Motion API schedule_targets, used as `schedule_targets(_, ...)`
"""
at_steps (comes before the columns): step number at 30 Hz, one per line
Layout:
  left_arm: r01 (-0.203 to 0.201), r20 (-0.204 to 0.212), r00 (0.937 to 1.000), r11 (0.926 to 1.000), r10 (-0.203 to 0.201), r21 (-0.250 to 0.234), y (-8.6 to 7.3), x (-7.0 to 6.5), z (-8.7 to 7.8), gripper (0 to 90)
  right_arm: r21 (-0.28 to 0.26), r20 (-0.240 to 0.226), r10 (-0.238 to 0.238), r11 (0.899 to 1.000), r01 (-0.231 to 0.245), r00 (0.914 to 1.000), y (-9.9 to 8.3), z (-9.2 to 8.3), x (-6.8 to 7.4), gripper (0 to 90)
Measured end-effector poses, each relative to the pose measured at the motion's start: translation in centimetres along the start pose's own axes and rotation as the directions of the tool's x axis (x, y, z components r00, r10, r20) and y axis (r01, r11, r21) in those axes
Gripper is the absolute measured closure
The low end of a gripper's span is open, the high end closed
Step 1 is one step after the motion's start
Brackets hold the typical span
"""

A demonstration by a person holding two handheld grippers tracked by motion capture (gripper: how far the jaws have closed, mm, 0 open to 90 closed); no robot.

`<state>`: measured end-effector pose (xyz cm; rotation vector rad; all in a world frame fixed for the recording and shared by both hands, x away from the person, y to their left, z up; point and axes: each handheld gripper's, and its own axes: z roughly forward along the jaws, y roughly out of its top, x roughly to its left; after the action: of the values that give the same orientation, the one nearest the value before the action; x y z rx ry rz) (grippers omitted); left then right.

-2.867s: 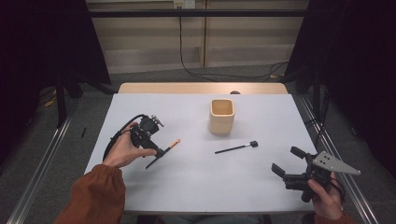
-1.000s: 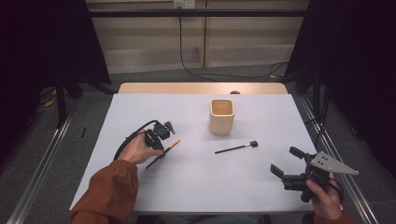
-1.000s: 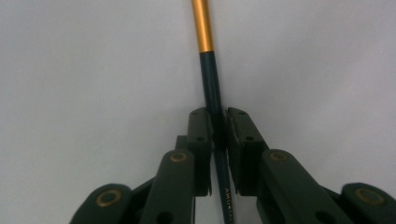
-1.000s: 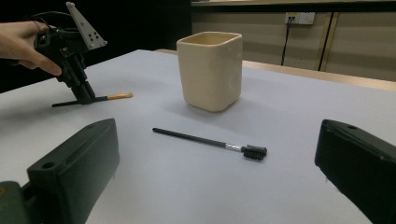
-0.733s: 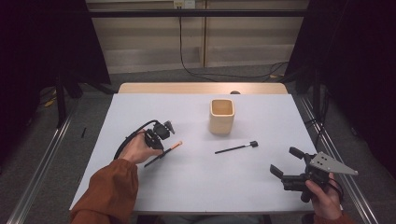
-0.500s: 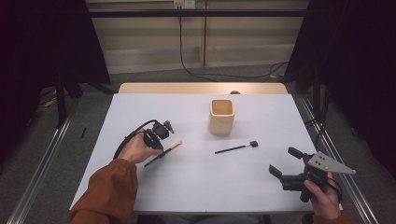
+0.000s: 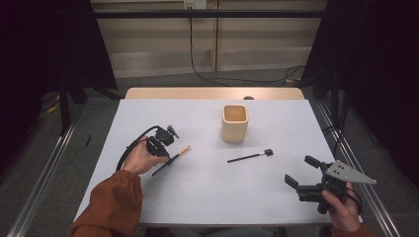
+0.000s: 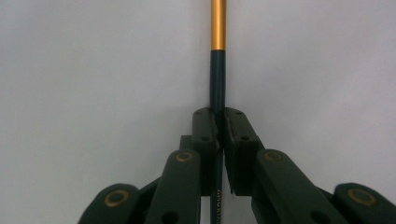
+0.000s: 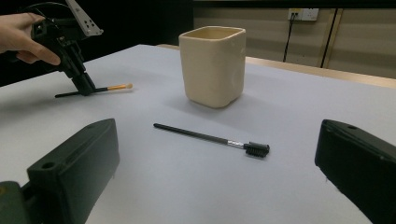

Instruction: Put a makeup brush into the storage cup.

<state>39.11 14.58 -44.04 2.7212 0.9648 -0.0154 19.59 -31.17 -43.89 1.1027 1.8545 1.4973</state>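
Note:
A makeup brush (image 7: 180, 152) with a dark handle, gold ferrule and orange tip lies low on the white table (image 7: 197, 197), left of centre. My left gripper (image 7: 167, 158) points down onto it. Its jaws are shut on the dark handle (image 8: 218, 100), with the gold ferrule (image 8: 218, 23) running out ahead. From the right gripper view, the left gripper (image 9: 86, 89) pinches the brush (image 9: 114, 87) at mid-handle. My right gripper (image 7: 300, 171) rests near the table's front right, open with nothing between its jaws.
A cream square cup (image 7: 234, 123) (image 9: 213, 65) stands upright past the table's middle. A thin black spoolie brush (image 7: 249, 157) (image 9: 205, 136) lies in front of it, between the cup and the right gripper. A cable loops from the left gripper.
Since the earliest frame my left hand has shifted a little rightward onto the brush handle. Over the last second neither hand nor either brush has visibly moved.

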Motion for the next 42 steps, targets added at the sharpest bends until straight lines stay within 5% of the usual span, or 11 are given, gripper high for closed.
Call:
schedule_targets(9,0.04,0.023,0.999,0.9939,-0.038,-0.103,-0.5,0.6,-1.7,83.9,0.001,0.002,0.003,1.0,-0.003,1.0,0.0,0.0,0.0,0.0)
schedule_targets(17,0.083,0.002,0.9964,0.9689,-0.085,-0.233,-1.1,1.1,-3.4,83.9,0.001,0.0,0.004,1.0,-0.004,1.0,0.0,0.0,0.0,0.0)
schedule_targets(22,0.086,0.005,0.9962,0.9617,-0.087,-0.26,-1.4,1.2,-3.8,83.9,0.0,0.0,0.003,1.0,-0.003,1.0,0.0,0.0,0.0,0.0)
schedule_targets(31,0.083,0.026,0.9966,0.9334,-0.079,-0.349,-2.1,0.9,-4.2,83.9,-0.001,-0.004,0.002,1.0,-0.002,1.0,0.0,0.0,0.0,0.0)
schedule_targets(35,0.074,0.028,0.9972,0.9297,-0.069,-0.361,-2.4,0.9,-4.5,83.9,-0.001,-0.004,0.002,1.0,-0.002,1.0,0.0,0.0,0.0,0.0)
schedule_targets(39,0.08,0.037,0.9968,0.9127,-0.072,-0.401,-2.8,0.8,-4.9,83.9,0.0,-0.006,0.003,1.0,-0.003,1.0,0.0,0.0,0.0,0.0)
schedule_targets(42,0.082,0.045,0.9966,0.8899,-0.07,-0.449,-3.1,0.6,-5.2,83.9,-0.003,-0.005,0.005,1.0,-0.005,1.0,0.0,0.0,0.0,0.0)
